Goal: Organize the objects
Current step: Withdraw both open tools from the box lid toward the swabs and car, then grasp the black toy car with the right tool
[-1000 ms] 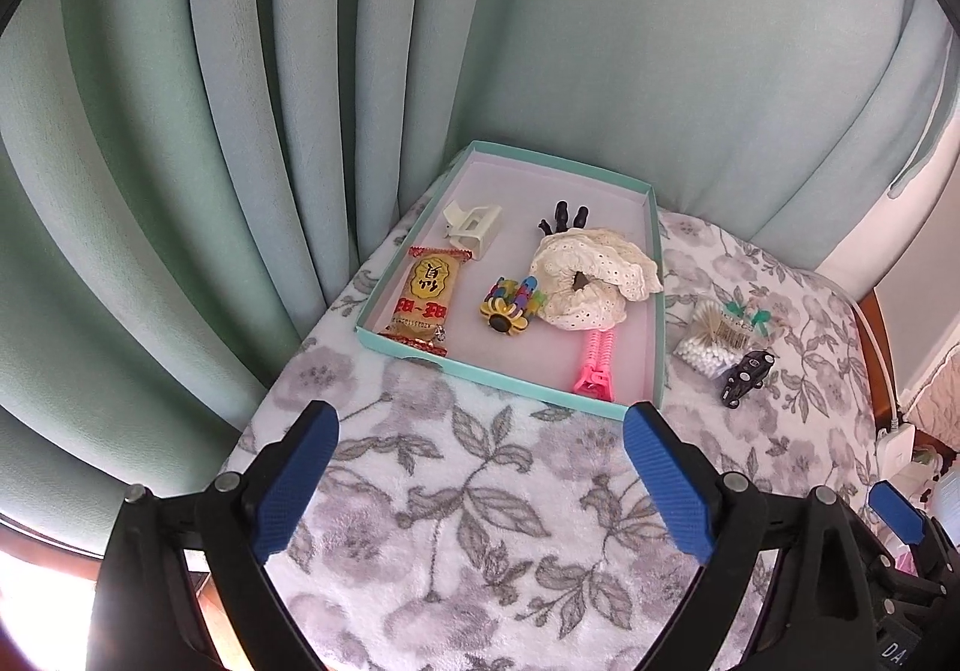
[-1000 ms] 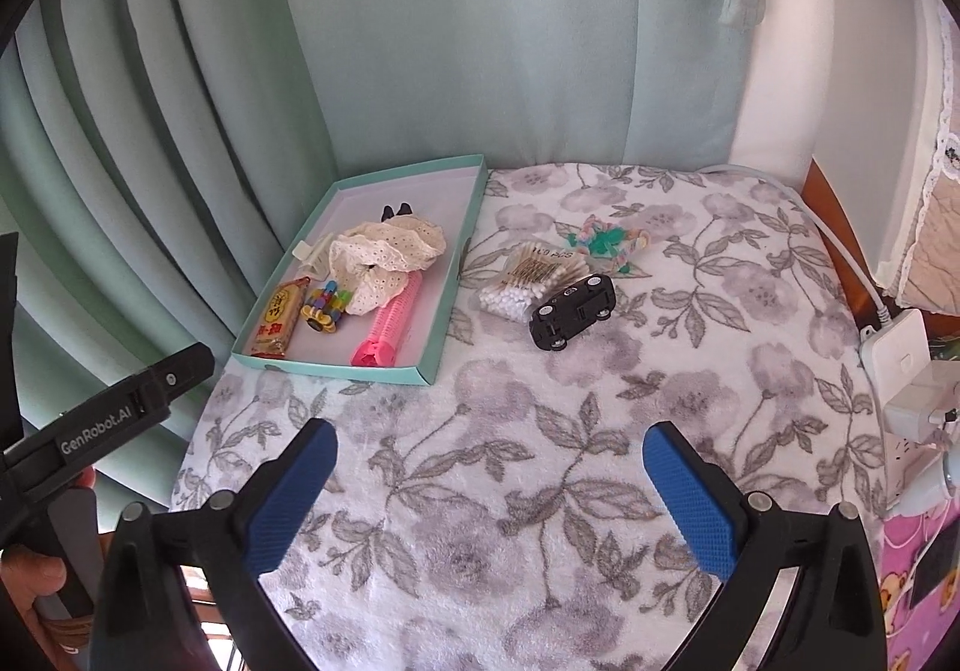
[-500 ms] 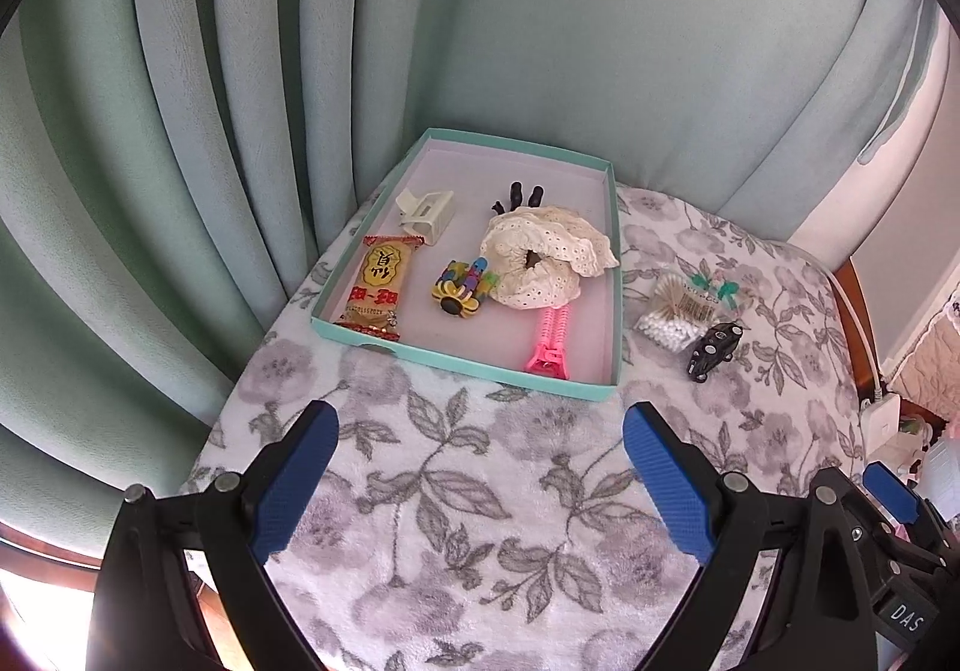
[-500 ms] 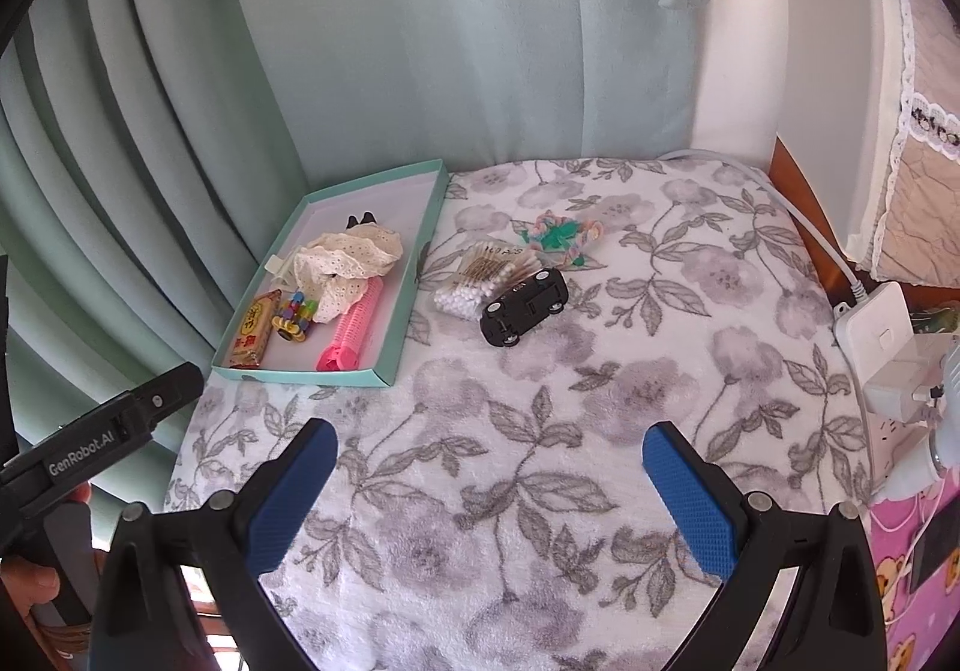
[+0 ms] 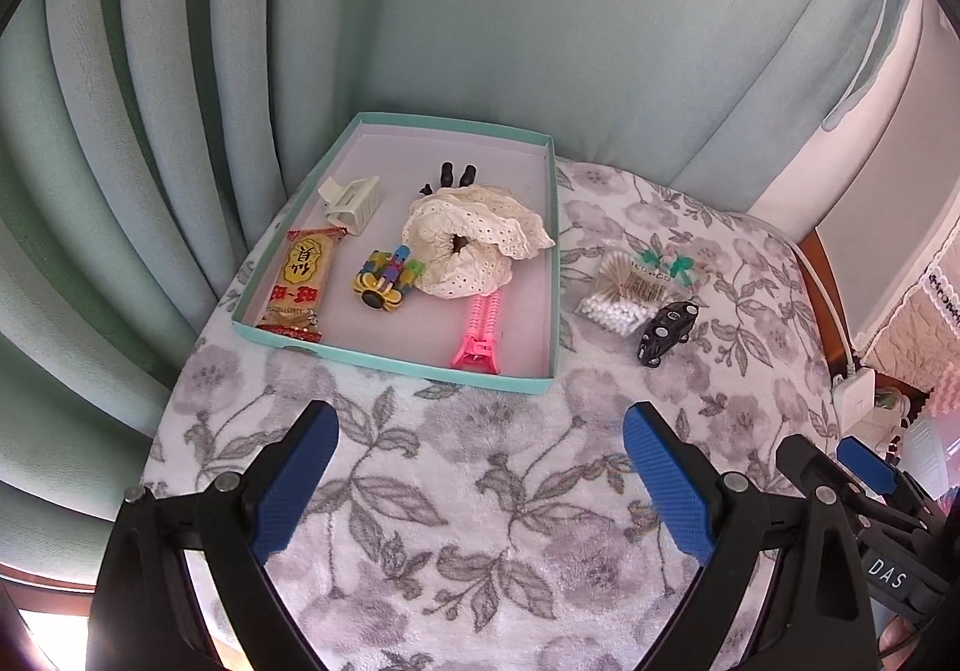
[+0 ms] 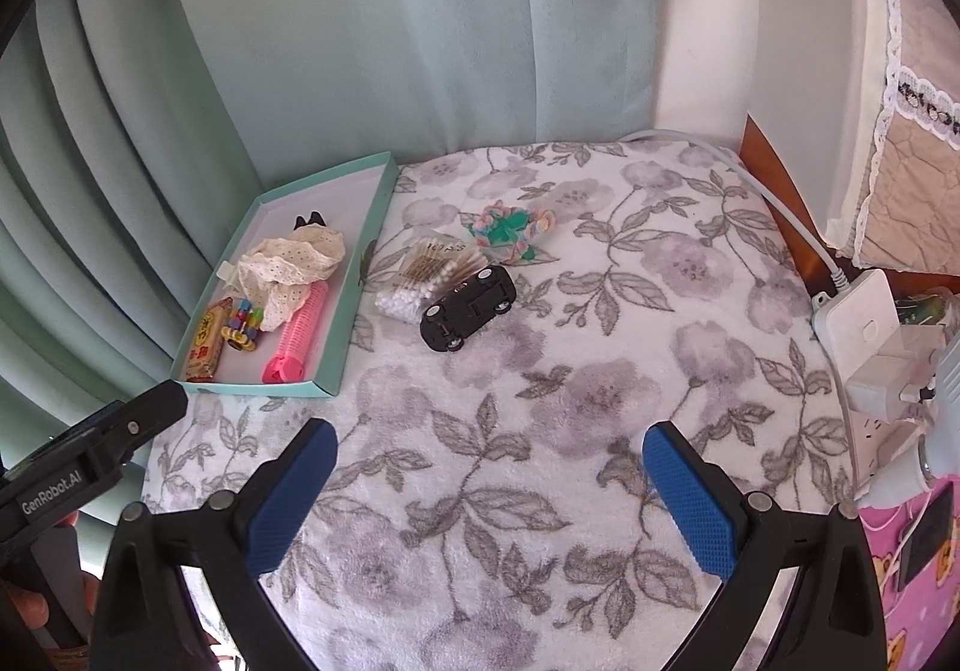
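Note:
A teal tray (image 5: 396,365) (image 6: 336,365) lies at the table's back left. In it are a snack pack (image 5: 298,284), a colourful toy (image 5: 387,278), a cream lace scrunchie (image 5: 474,245), a pink hair roller (image 5: 480,335) and a beige clip (image 5: 354,200). Right of the tray lie a bag of cotton swabs (image 6: 429,275), a black toy car (image 6: 468,308) and a green-and-pink trinket (image 6: 510,227). My left gripper (image 5: 480,485) and right gripper (image 6: 489,497) are both open and empty, above the near part of the table.
The table has a white cloth with grey flowers (image 6: 540,431). Green curtains (image 5: 180,131) hang close behind and to the left. A white power strip with plugs and a cable (image 6: 870,347) lies at the right edge.
Both grippers have drawn back and swung right, so the tray and loose items sit further left in view. Nothing on the table has moved.

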